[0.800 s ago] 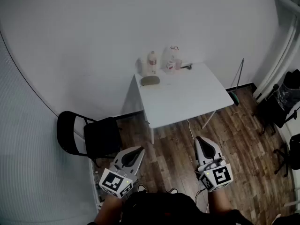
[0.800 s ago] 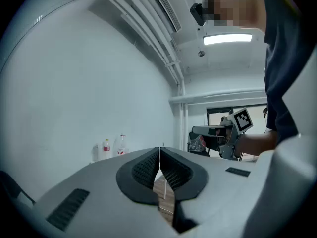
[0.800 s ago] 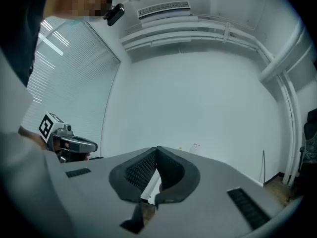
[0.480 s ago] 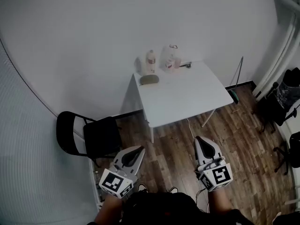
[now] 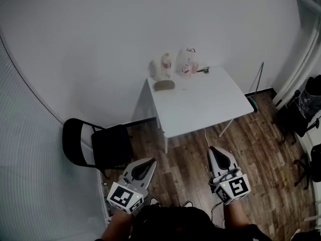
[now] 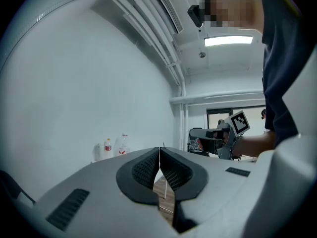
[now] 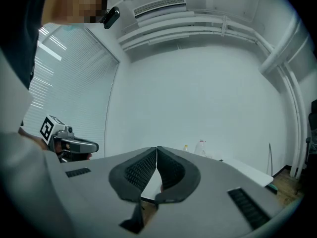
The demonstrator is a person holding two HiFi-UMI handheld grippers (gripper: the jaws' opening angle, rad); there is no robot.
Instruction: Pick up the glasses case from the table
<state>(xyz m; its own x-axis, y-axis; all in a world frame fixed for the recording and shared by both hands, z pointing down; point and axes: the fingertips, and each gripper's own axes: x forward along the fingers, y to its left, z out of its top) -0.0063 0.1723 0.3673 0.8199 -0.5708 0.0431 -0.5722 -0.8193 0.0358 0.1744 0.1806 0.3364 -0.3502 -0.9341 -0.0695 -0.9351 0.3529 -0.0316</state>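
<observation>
The glasses case [image 5: 163, 85], an olive-brown oval, lies near the far left corner of the white table [image 5: 205, 107] in the head view. Both grippers hang low over the wooden floor, well short of the table. My left gripper [image 5: 149, 161] is shut, its black pads meeting with nothing between them [image 6: 159, 155]. My right gripper [image 5: 216, 150] is shut and empty too [image 7: 156, 155]. In the left gripper view the right gripper [image 6: 218, 138] shows off to the right.
Several bottles [image 5: 165, 66] and a clear jug [image 5: 187, 63] stand at the table's back edge by the wall. A black folding chair [image 5: 95, 147] stands left of the table. Dark chairs and bags [image 5: 301, 109] crowd the right side. A green broom [image 5: 256, 97] leans by the wall.
The view has shifted slightly, so the table sits a little further right and lower in the picture. Both grippers keep their places, still shut.
</observation>
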